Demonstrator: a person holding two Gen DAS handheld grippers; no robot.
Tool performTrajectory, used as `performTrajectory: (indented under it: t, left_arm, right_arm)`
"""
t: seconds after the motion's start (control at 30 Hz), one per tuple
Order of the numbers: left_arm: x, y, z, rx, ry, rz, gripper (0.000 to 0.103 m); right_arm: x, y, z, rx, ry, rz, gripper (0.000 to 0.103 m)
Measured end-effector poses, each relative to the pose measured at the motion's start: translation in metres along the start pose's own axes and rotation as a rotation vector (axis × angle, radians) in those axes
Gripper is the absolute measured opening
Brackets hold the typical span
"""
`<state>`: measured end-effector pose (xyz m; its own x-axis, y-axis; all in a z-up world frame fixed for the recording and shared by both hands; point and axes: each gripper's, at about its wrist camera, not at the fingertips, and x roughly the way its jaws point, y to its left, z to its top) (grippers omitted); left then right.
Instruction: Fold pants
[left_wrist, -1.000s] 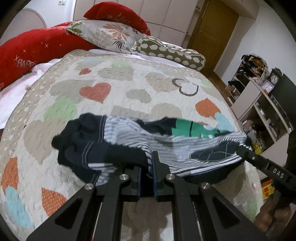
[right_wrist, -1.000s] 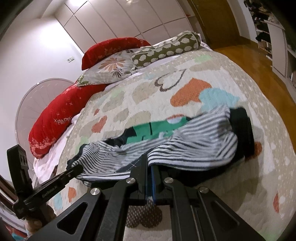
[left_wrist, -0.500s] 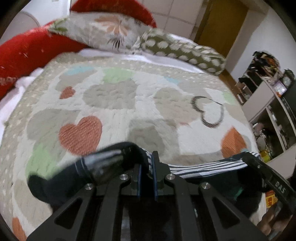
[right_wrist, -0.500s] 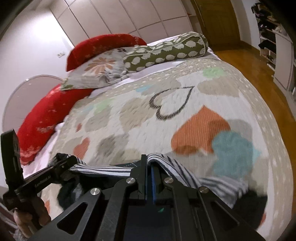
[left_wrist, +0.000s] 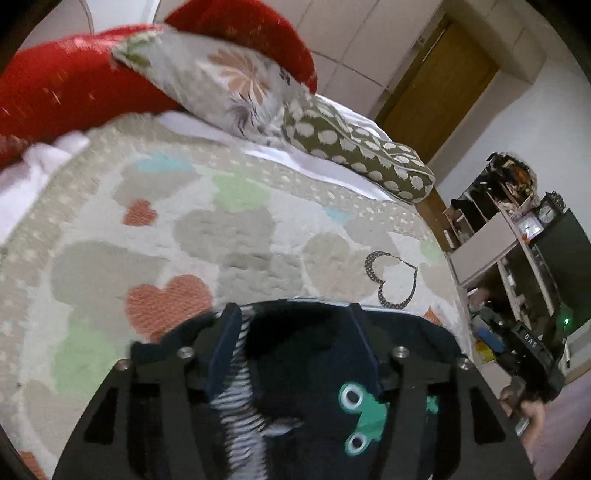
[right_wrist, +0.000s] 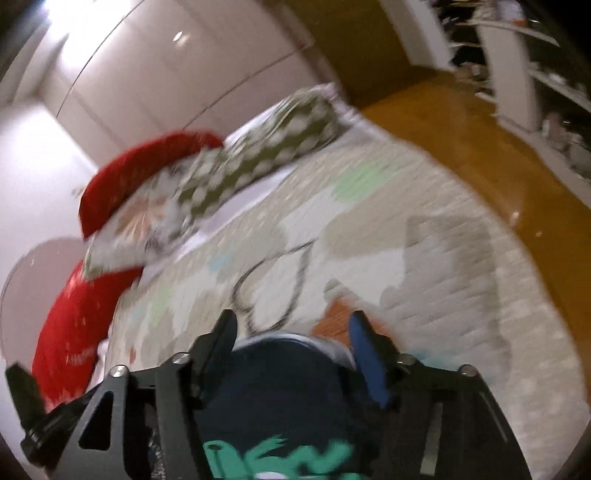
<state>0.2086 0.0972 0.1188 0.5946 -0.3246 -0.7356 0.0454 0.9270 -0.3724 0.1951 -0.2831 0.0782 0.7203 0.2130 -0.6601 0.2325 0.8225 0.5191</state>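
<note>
A beige quilt patterned with pastel hearts (left_wrist: 229, 236) covers the bed. On it lie the navy pants with striped lining and a green print (left_wrist: 317, 373). The left gripper (left_wrist: 295, 317) and right gripper (right_wrist: 291, 325) straddle them, fingers spread, released.

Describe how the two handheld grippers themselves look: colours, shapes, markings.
The left gripper and right gripper are alike: matte black angular frames with cut-out slots, silver screw heads, and two tapered fingers faced with dark blue pads. The right one, seen from the left camera, carries white "DAS" lettering. No cables or sleeves show.
</note>
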Motion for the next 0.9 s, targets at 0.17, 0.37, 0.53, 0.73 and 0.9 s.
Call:
performTrajectory:
  t: [0.17, 0.37, 0.53, 0.73, 0.9]
  left_arm:
    - [-0.028, 0.024, -0.045, 0.072, 0.033, 0.101, 0.064]
    - [-0.025, 0.079, -0.109, 0.018, 0.153, 0.159, 0.065]
    - [-0.013, 0.085, -0.137, -0.008, 0.194, 0.167, 0.071]
    - [-0.001, 0.058, -0.141, 0.065, 0.185, 0.185, 0.030]
    - [-0.023, 0.053, -0.142, 0.058, 0.185, 0.169, 0.026]
  right_arm:
    - [-0.035, -0.043, -0.008, -0.020, 0.036, -0.049, 0.068]
    - [-0.067, -0.089, -0.056, -0.041, 0.090, -0.046, 0.068]
    - [-0.076, -0.103, -0.096, 0.023, 0.110, 0.002, 0.068]
    - [-0.067, -0.091, -0.117, -0.005, 0.117, -0.046, 0.065]
    - [-0.070, -0.084, -0.119, -0.053, 0.162, -0.036, 0.016]
